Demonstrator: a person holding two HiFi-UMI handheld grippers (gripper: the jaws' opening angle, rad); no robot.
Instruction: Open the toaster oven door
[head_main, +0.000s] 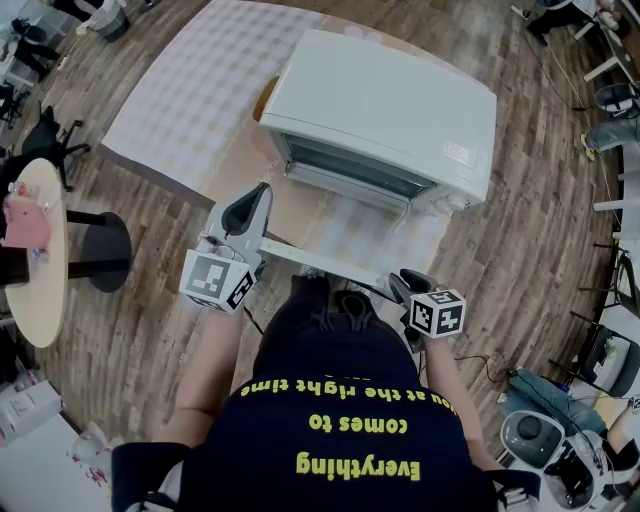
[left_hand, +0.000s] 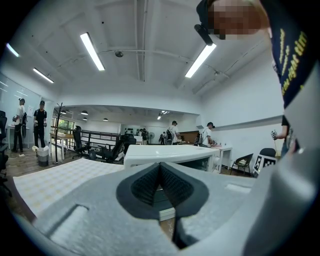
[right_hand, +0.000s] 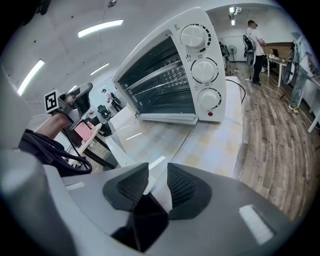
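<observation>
**Left hand-held gripper** (left_hand: 160, 182), lower left of centre in the head view: jaws together, empty, aimed about level at the oven. **Right hand-held gripper** (right_hand: 158, 181), lower right of centre: jaws apart, pads pressing on nothing. The white handle (head_main: 320, 262) lies just beyond them. **Door** (head_main: 350, 230), centre frame: swung down flat, hinged to the oven (head_main: 390, 110), which stands upper centre on the bench (head_main: 170, 120). The opening appears complete. To finish well, hold the right jaws clear of the handle and withdraw straight, so the door is not nudged upward.

Toaster oven (left_hand: 165, 154) partly hidden behind left claw (left_hand: 160, 172), distant people (left_hand: 173, 131) too small
</observation>
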